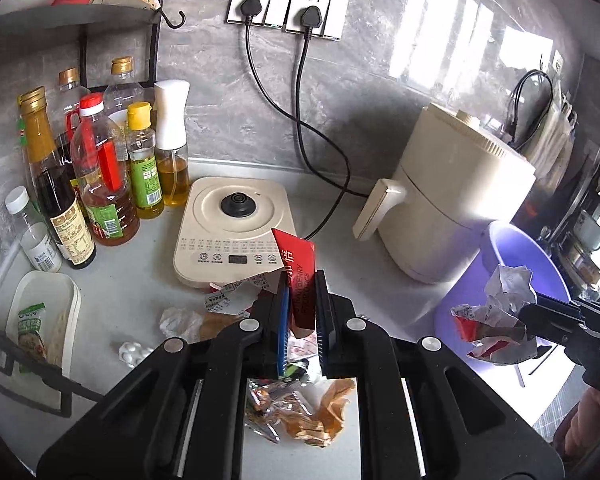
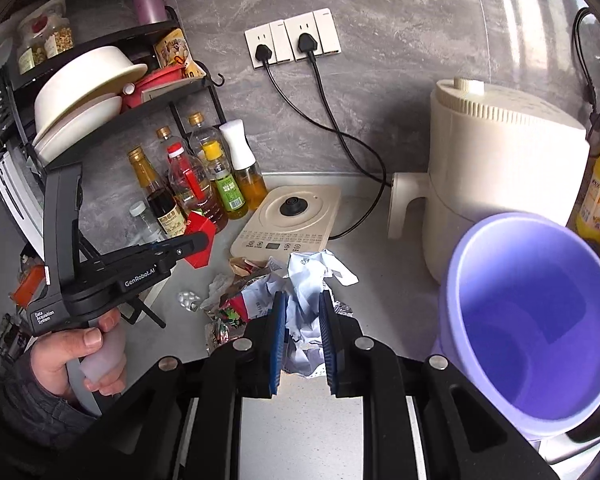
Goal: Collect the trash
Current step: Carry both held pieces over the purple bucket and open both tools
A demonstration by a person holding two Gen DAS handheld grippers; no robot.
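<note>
hidden: red packet [image 1: 300, 276] lower end, behind claw pads | bin [image 2: 532, 320] base cut off

Left wrist view looks forward and downward along its jaws, close above the surface [image 1: 140, 300]; right wrist view likewise, from further right; both share the wall sockets [image 1: 288, 8], kettle base [image 2: 288, 220] and purple bin [image 2: 532, 332].

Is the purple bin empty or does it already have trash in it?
Empty, as far as shown: the right wrist view looks into the purple bin and shows only bare wall and bottom, no trash.
</note>
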